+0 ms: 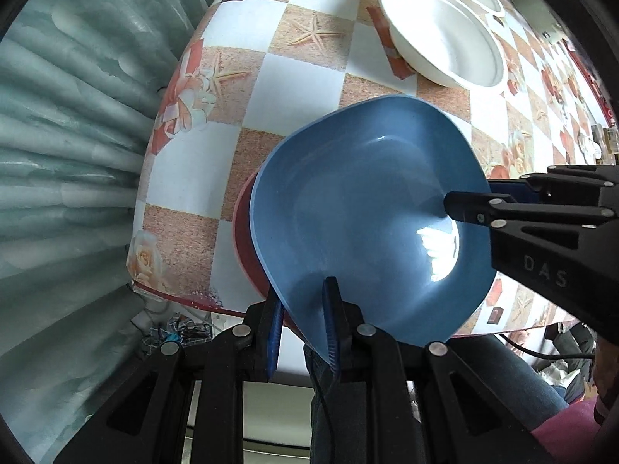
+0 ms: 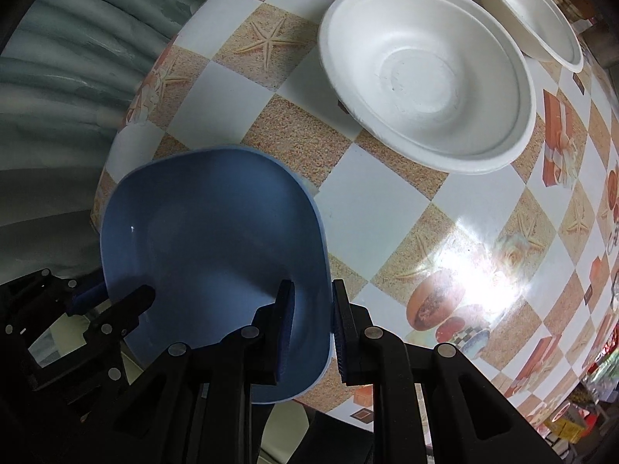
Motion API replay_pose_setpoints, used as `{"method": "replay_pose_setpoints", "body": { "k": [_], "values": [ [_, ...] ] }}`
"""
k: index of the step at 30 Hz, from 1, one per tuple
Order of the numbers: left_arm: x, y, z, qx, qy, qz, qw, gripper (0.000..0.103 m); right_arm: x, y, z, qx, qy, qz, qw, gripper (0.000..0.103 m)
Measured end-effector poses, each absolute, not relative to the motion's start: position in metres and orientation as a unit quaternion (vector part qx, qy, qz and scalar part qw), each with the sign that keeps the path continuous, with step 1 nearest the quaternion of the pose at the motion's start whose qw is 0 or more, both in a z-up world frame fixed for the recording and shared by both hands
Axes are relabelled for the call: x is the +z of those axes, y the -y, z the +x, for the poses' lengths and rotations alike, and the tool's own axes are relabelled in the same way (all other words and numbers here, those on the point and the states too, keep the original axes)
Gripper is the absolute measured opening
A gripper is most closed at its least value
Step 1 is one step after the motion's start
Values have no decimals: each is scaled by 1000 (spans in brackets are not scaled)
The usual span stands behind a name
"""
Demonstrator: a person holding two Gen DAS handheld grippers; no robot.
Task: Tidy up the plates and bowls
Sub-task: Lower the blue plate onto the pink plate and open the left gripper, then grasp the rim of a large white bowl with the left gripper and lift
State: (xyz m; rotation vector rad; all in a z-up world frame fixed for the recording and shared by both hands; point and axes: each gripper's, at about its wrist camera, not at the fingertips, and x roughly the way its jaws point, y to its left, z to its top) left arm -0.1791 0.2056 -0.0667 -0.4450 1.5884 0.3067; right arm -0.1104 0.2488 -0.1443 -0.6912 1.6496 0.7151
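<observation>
Left wrist view
Left gripper (image 1: 301,321): pinching near rim of blue plate (image 1: 363,224), one finger above, one under.
Right gripper (image 1: 464,208): comes in from the right, clamped on plate's right rim.
Blue plate: tilted, over table's near edge, red dish (image 1: 247,247) just beneath it; touching or not, cannot tell.
White bowls (image 1: 445,34): three, well apart at far side.

Right wrist view
Right gripper (image 2: 311,328): fingers straddle plate rim (image 2: 323,255), close on it.
Handling: looks like light, stiff, glossy plastic, likely slippery; take it by the rim, deep.
Surface: checkered glossy tablecloth (image 2: 387,208), glare patch.
Room: grey-green curtain (image 2: 77,62) behind the table.
</observation>
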Motion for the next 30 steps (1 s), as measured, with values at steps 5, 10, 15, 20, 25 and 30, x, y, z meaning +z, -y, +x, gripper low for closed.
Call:
{"method": "replay_pose_setpoints", "body": {
  "k": [5,10,15,20,25,30],
  "values": [
    [-58,-212,-177,141,-695,-193,678,47,-132,-239,-96,315,-708,-278,568,25],
    [-42,-218,-176,152,-674,-178,701,70,-117,-217,-74,307,-708,-253,583,92],
    [-38,-219,-171,151,-675,-171,702,72,-121,-170,-54,264,-733,-219,587,92],
    [-34,-216,-158,139,-671,-174,707,72,-122,-139,-32,215,-753,-181,595,92],
    [-28,-210,-132,117,-664,-162,721,72,-116,-123,-11,192,-755,-156,607,92],
    [-21,-212,-104,112,-654,-173,728,74,-110,-120,10,186,-750,-148,617,93]
  ]
}}
